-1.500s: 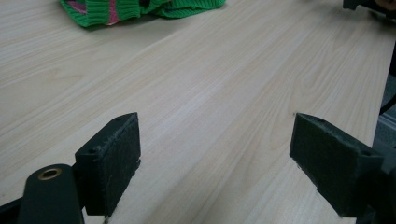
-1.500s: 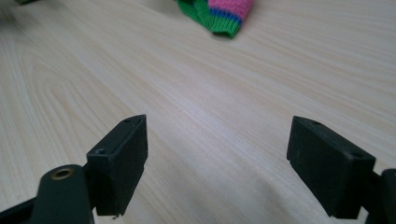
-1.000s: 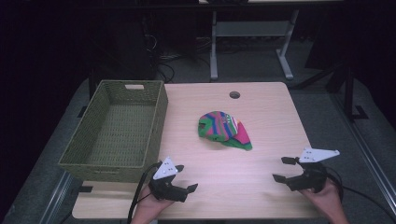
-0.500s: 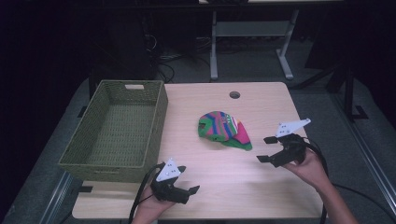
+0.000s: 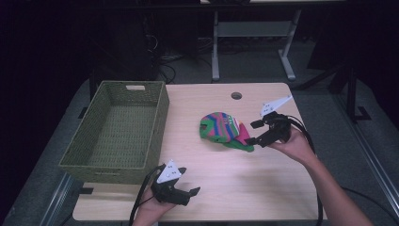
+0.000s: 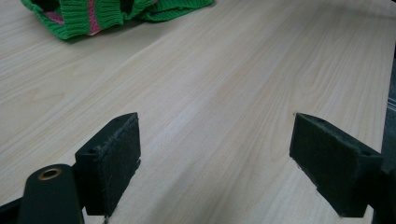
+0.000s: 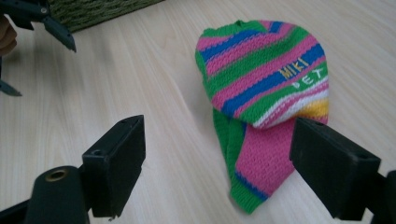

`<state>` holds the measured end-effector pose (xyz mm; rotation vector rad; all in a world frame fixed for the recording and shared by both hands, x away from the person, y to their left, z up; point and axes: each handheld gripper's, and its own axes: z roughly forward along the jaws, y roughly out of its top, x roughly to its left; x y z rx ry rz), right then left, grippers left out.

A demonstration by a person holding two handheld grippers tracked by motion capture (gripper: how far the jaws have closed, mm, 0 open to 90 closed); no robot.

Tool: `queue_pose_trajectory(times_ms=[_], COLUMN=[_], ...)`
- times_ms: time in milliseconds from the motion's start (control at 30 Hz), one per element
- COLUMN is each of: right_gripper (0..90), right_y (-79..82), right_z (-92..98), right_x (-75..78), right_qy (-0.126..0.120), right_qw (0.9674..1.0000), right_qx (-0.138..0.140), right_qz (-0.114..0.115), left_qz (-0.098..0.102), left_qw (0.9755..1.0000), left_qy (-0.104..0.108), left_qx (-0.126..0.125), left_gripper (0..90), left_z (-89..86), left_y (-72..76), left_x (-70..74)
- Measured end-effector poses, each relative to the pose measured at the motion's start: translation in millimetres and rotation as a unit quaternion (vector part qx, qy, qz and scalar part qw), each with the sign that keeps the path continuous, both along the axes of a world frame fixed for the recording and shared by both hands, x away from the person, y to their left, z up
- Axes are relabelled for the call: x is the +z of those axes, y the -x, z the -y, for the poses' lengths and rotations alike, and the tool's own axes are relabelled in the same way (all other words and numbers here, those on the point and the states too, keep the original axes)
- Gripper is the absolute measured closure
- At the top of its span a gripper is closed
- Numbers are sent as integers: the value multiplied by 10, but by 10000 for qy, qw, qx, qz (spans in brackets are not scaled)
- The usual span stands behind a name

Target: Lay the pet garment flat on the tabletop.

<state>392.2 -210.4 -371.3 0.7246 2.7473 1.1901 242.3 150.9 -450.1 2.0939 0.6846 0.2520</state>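
I'm seeing a striped knitted sweater (image 5: 225,131) lying crumpled at centre frame on the smooth pale wooden table (image 5: 263,179), with a woven green basket (image 5: 117,132) sitting at left. My right gripper (image 5: 254,133) is hovering wide open, empty, at its right edge; my left gripper (image 5: 188,183) is resting open, empty, over bare tabletop at lower left.

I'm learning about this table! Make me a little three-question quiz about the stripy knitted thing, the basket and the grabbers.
1. True or false: the green woven basket holds the striped knitted garment.
2. Which gripper is nearer the garment: A the left gripper, B the right gripper?
3. Fill in: both grippers' jaws stand ____.

Key: 1 false, it lies on the light wooden table; 2 B; 3 open.
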Motion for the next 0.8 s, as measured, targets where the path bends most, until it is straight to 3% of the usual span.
queue_pose_trajectory(times_ms=[400, 600, 800], right_gripper=[182, 183, 197], right_y=[-423, -579, -714], right_z=[-349, -527, -623], right_x=[20, -82, -294], right_qy=[212, 524, 774], right_qw=[9996, 9980, 9956], right_qx=[62, 51, -65], right_qz=[-191, -352, -518], left_qz=[-18, -47, -40], left_qw=[10000, 10000, 10000], left_qy=[31, 60, 89], left_qx=[35, 28, -7], left_gripper=[159, 159, 159], left_z=[-17, -25, -22], left_y=[1, -5, 5], left_x=[6, -1, 3])
